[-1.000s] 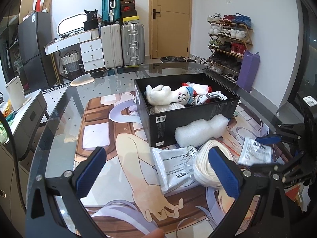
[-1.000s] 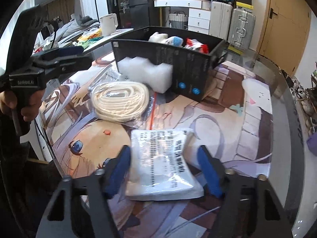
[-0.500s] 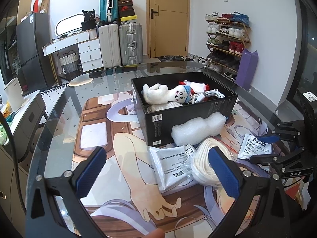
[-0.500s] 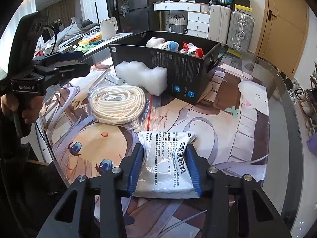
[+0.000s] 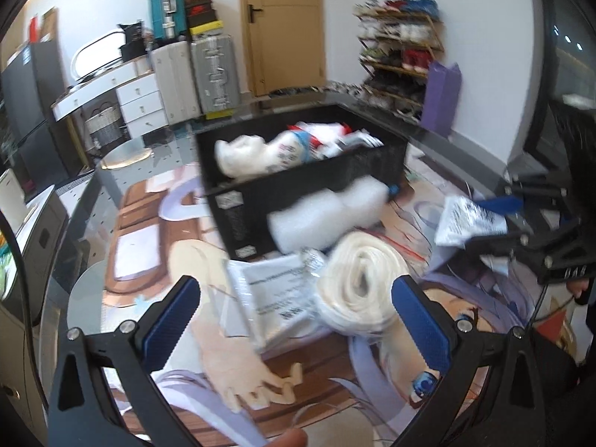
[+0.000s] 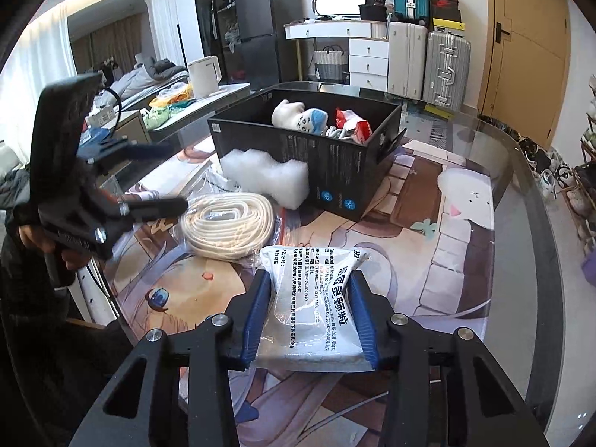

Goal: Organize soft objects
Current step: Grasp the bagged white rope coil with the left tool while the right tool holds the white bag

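Note:
My right gripper (image 6: pixel 311 316) is shut on a white printed packet (image 6: pixel 316 301) and holds it above the mat; it also shows in the left wrist view (image 5: pixel 465 223). My left gripper (image 5: pixel 298 324) is open and empty, just short of a second white packet (image 5: pixel 272 294) and a bagged coil of cream rope (image 5: pixel 361 283). The rope (image 6: pixel 227 223) and a white foam block (image 6: pixel 268 177) lie in front of the black box (image 6: pixel 335 164). The box (image 5: pixel 283 201) holds a white plush toy (image 6: pixel 298 115) and red-and-white packs.
A printed mat (image 6: pixel 447 253) covers the glass table (image 6: pixel 521 186). The table's curved edge runs along the right. A white kettle (image 6: pixel 203 74) stands on a side counter at the left. Suitcases (image 6: pixel 443 63), a dresser and a door are behind.
My right gripper closed on the packet and lifted it off the mat. My left gripper moved forward and right toward the rope and the second packet; its view is blurred.

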Demonstrator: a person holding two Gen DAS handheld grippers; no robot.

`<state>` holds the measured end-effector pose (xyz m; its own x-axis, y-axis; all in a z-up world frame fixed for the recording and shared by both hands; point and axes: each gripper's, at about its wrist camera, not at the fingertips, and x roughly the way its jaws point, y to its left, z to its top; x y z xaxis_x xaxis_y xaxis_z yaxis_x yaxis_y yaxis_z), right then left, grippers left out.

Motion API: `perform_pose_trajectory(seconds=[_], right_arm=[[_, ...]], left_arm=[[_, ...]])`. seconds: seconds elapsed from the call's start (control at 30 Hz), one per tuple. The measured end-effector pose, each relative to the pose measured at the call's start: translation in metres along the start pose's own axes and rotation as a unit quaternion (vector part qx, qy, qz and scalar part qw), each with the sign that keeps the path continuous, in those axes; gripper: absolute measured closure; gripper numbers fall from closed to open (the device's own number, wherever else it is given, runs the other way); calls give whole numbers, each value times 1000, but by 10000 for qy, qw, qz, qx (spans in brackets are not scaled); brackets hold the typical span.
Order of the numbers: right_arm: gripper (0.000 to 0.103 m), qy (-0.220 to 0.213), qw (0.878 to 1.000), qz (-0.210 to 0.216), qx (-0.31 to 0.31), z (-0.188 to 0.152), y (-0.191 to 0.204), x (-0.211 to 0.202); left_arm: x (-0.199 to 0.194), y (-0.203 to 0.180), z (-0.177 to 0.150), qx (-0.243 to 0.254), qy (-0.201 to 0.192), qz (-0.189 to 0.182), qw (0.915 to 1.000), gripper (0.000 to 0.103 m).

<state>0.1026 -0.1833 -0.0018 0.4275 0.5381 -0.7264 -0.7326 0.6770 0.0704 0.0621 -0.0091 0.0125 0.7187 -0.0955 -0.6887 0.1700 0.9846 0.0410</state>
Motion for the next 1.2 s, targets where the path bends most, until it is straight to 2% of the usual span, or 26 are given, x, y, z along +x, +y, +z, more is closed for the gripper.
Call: perform_pose_trajectory(seconds=[0.2, 0.37, 0.53, 0.6, 0.63, 0.8, 0.9, 1.2], right_arm=[[60, -50, 10000, -5, 77, 0, -3, -3], [60, -59, 9999, -13, 98, -1, -5, -4], [60, -31, 10000, -1, 89, -1, -4, -3], [60, -30, 10000, 6, 78, -1, -4, -3], [60, -32, 10000, 8, 78, -1, -4, -3], [60, -34, 10000, 8, 86, 0, -3, -3], [60, -29, 9999, 2, 96, -1, -3, -2], [60, -179, 9998, 27, 93, 2, -3, -11]], left_arm=[[12, -22, 0, 484, 163, 30, 9987, 0], [16, -32, -1, 726, 285, -131, 9969, 2], [20, -43, -3, 986, 369, -138, 9943, 21], [17, -46, -4, 1046, 333, -219, 9937, 32], [16, -46, -4, 1069, 315, -249, 9935, 33], [12, -49, -5, 1149, 303, -364, 9922, 56], [9, -49, -5, 1132, 315, -426, 9922, 61], [-9, -40, 0, 843, 215, -779, 9932, 64]])
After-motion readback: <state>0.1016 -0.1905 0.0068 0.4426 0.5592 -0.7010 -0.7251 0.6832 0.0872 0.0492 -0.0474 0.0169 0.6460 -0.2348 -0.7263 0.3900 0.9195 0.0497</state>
